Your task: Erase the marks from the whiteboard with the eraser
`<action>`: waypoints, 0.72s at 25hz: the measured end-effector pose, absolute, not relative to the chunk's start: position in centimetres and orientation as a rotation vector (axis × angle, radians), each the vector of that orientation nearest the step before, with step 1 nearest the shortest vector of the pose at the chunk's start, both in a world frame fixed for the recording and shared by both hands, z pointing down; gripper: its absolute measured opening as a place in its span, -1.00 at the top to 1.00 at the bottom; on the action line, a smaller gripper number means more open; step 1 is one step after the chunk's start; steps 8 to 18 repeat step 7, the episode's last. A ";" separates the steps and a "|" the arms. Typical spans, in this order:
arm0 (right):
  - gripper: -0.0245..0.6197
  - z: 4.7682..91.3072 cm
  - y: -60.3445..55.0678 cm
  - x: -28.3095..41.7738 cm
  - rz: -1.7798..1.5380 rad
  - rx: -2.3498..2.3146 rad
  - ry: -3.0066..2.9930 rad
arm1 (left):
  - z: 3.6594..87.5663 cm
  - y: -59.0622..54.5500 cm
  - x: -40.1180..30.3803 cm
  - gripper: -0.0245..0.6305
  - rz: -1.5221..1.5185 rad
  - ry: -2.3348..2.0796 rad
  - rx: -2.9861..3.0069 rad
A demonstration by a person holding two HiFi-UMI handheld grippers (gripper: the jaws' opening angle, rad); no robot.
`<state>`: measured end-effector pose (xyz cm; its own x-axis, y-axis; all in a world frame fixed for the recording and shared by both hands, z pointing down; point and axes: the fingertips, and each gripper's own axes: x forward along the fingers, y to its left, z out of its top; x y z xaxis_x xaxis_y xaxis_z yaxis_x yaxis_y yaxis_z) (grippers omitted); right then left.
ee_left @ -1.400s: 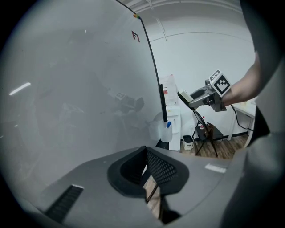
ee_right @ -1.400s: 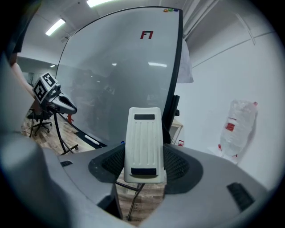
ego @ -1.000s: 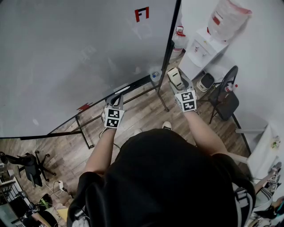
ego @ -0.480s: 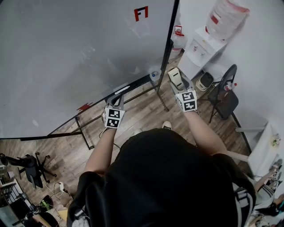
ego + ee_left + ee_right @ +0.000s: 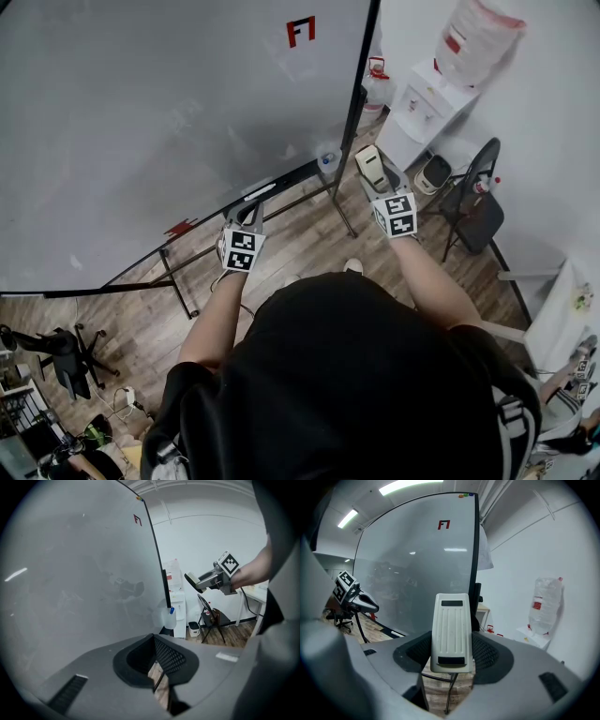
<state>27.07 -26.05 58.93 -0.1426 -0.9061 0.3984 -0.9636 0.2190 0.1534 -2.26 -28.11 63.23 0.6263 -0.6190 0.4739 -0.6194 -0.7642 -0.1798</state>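
A large whiteboard (image 5: 159, 122) on a black stand fills the left of the head view, with a red mark (image 5: 300, 31) near its top right corner. My right gripper (image 5: 373, 171) is shut on a white ribbed eraser (image 5: 451, 631), held off the board beside its right frame. The red mark (image 5: 443, 525) also shows high up in the right gripper view. My left gripper (image 5: 248, 215) hangs low near the board's tray, jaws shut with nothing between them (image 5: 158, 667). The eraser (image 5: 193, 580) and right gripper appear at the right of the left gripper view.
A marker (image 5: 260, 190) lies on the board's tray. A water dispenser (image 5: 427, 98) with a bottle, a small bin (image 5: 433, 172) and a black folding chair (image 5: 476, 208) stand to the right. An office chair (image 5: 56, 345) is at lower left on the wood floor.
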 end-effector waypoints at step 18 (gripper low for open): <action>0.15 58.9 -25.9 26.7 0.202 1.735 -2.106 | 63.9 -27.9 -2.3 0.89 0.845 -1.049 2.826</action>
